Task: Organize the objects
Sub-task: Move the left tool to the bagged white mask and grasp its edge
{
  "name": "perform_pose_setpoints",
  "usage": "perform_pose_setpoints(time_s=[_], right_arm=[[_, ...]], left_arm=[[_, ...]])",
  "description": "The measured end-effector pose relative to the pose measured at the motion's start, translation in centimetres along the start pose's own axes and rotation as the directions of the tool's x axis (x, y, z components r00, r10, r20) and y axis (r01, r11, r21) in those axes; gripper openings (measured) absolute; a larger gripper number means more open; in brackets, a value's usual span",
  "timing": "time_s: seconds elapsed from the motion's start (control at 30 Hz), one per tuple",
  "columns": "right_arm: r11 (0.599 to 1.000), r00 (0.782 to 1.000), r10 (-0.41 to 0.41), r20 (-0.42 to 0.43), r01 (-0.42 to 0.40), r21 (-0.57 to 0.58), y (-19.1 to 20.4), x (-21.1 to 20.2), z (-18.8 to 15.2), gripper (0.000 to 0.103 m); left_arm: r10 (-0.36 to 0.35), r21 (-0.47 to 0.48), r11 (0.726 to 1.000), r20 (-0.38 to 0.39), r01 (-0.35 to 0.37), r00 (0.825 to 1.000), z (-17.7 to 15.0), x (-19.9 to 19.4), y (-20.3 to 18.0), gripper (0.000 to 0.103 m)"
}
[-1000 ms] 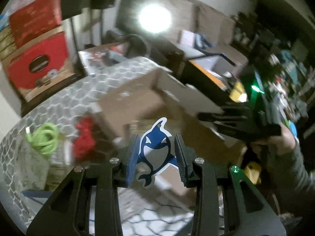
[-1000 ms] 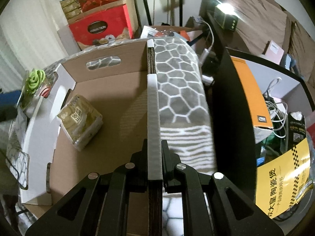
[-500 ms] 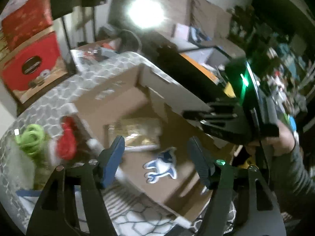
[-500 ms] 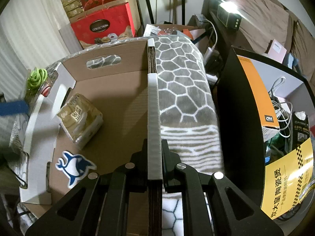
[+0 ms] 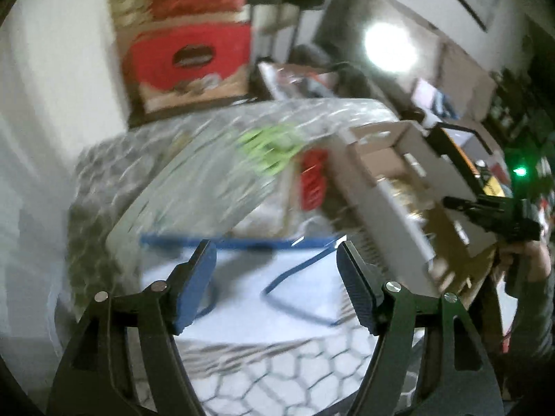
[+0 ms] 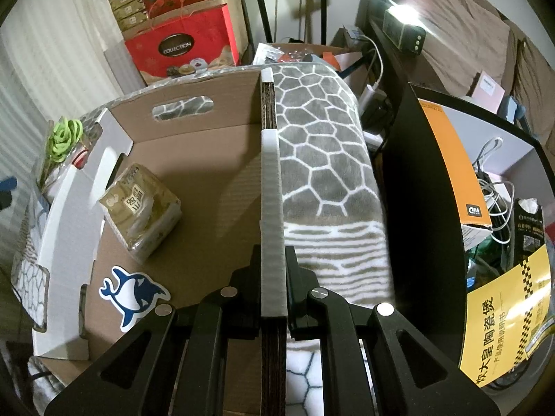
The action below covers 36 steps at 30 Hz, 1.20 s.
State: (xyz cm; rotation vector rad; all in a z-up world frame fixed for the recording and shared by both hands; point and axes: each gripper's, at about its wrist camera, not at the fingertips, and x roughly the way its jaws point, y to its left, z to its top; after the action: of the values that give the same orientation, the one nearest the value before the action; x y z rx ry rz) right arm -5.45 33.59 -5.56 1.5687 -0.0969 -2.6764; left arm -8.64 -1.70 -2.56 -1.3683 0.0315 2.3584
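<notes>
An open cardboard box (image 6: pixel 194 159) lies on a hexagon-patterned blanket. A blue whale sticker (image 6: pixel 133 296) and a tan tissue pack (image 6: pixel 140 208) lie on its floor. My right gripper (image 6: pixel 273 260) is shut on the box's right wall (image 6: pixel 270 187). My left gripper (image 5: pixel 275 263) is open and empty, left of the box (image 5: pixel 392 176), over a clear plastic bag (image 5: pixel 215 180) holding a green coil (image 5: pixel 269 147) and a red item (image 5: pixel 314 176). The left wrist view is blurred by motion.
Red gift boxes (image 6: pixel 180 45) stand behind the bed. A black and orange box (image 6: pixel 447 173) with cables is to the right. A yellow leaflet (image 6: pixel 503 315) lies at the lower right. A lit lamp (image 6: pixel 404 17) is at the back.
My left gripper opened and dropped the whale sticker into the box, then swung left, away from the box, toward the plastic bag. My right gripper kept its hold on the box wall.
</notes>
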Motion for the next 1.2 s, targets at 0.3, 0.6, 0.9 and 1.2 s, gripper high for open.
perform_pose_setpoints(time_s=[0.3,0.6,0.9,1.2], right_arm=[[1.0,1.0,0.001,-0.003,-0.001,-0.001,-0.1,0.1,-0.1,0.01],[1.0,1.0,0.005,-0.008,-0.005,0.004,-0.1,0.2,-0.2,0.01],[1.0,1.0,0.007,-0.01,-0.007,0.007,-0.2,0.2,-0.4,0.01],[1.0,1.0,0.01,-0.009,-0.01,0.016,-0.2,0.2,-0.3,0.01]], left_arm=[[0.043,-0.105,0.994,0.01,-0.042,0.999,-2.1,-0.5,4.9,0.069],[0.119,0.147,0.981,0.063,-0.127,0.991,2.0,1.3,2.9,0.069],[0.029,0.162,0.986,0.03,-0.034,0.999,0.9,2.1,1.7,0.069],[0.054,0.14,0.989,0.012,-0.055,0.998,-1.8,1.3,0.1,0.072]])
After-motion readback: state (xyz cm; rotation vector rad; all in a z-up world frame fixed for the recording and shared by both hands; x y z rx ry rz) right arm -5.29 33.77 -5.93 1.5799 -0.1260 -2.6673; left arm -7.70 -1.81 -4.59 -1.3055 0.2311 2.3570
